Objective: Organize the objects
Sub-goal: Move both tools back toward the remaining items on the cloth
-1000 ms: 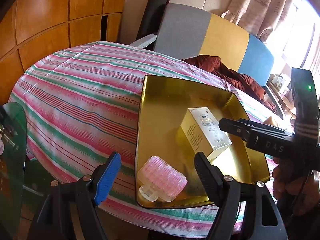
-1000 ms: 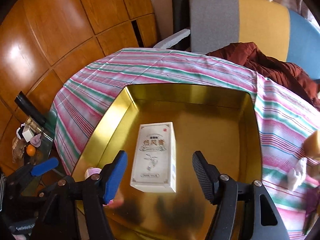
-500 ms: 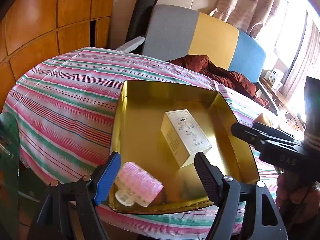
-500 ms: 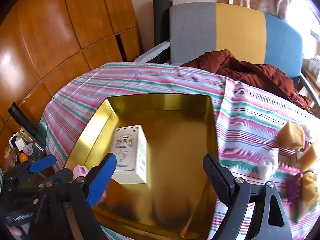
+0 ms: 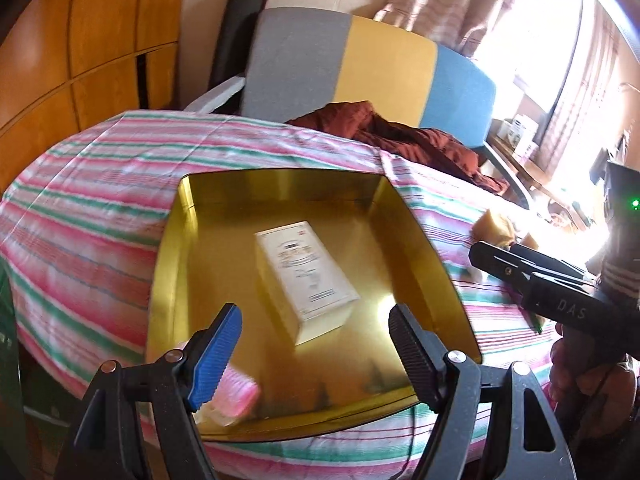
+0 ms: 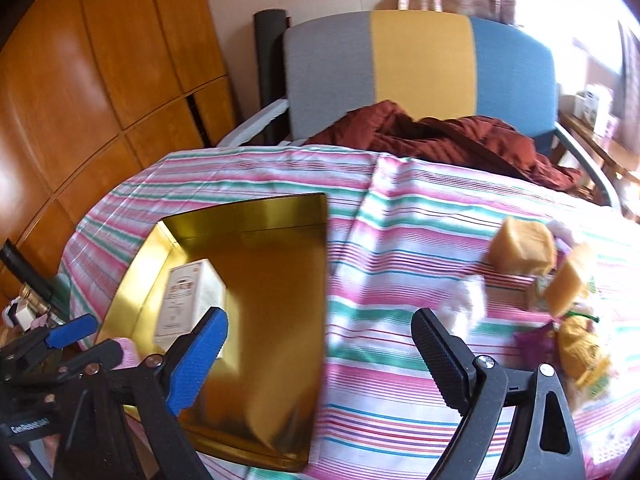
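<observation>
Two items are lying inside the gold tray (image 5: 424, 248): a white carton (image 5: 306, 278) resting flat near the tray's middle, and a pink bristled brush (image 5: 236, 394) sitting at the tray's near left corner, partly hidden behind a finger of the left gripper. The tray itself is occupying the left part of the table, on the striped tablecloth (image 6: 392, 240).

The left gripper (image 5: 316, 350) is hovering over the near edge of the tray with its fingers spread and nothing between them. The right gripper (image 6: 320, 354) is hanging over the cloth just beyond the tray's right edge, likewise spread wide and carrying nothing.

Several items are lying loose toward the right edge of the table, well apart from the tray: two tan blocks (image 6: 520, 250), a white crumpled scrap (image 6: 470, 300), a purple packet (image 6: 532, 342) and a yellow packet (image 6: 580, 346). Blur is preventing any closer identification of these.

Assessment: the task appears to be partly done. Two objects are sitting in the tray; at least five are waiting outside it. The right gripper is pointing toward that cluster, so collection of one of those items is judged to be the step in hand. No grasp is being made at present.

A brown garment (image 6: 440, 136) is lying on the chair (image 6: 420, 64) behind the table and is not judged part of the work.
</observation>
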`<action>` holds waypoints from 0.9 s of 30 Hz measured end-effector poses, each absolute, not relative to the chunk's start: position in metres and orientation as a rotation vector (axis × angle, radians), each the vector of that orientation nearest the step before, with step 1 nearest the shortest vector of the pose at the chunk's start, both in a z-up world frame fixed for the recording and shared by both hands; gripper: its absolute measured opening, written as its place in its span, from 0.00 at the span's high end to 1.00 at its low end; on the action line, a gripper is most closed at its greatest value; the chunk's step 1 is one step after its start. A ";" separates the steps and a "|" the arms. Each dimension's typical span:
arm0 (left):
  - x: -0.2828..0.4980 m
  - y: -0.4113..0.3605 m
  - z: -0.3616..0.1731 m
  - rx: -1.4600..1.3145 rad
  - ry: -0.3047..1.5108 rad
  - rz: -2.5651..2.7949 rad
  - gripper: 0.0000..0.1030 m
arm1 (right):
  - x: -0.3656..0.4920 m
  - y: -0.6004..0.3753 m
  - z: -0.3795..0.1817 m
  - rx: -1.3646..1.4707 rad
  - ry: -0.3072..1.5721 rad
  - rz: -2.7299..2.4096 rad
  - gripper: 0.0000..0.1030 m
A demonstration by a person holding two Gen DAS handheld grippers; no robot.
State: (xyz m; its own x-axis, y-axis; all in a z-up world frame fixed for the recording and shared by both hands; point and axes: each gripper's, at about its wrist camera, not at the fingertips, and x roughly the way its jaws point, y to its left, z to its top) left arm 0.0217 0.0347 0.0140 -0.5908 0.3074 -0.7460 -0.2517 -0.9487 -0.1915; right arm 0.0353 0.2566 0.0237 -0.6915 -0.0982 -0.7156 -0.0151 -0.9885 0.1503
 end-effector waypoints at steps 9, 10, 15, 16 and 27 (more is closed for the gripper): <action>0.021 0.083 0.023 -1.162 -0.009 2.465 0.25 | 0.050 0.330 0.026 1.263 -0.260 -2.980 0.07; 0.021 0.089 0.023 -1.158 0.003 2.453 0.25 | 0.053 0.340 0.028 1.264 -0.265 -3.002 0.07; 0.020 0.117 0.027 -1.137 0.053 2.401 0.25 | 0.061 0.387 0.038 1.263 -0.302 -3.094 0.06; 0.020 0.122 0.027 -1.134 0.063 2.392 0.25 | 0.062 0.397 0.040 1.265 -0.305 -3.114 0.06; 0.015 0.172 0.027 -1.126 0.153 2.310 0.25 | 0.060 0.490 0.040 1.269 -0.474 -3.243 0.06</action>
State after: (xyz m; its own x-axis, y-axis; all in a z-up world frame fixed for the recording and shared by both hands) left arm 0.0149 0.1724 0.0273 -0.4909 0.4339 -0.7555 -0.5297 -0.8371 -0.1365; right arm 0.0605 0.4896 0.0401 -0.6795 0.2418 -0.6926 -0.4301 -0.8962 0.1090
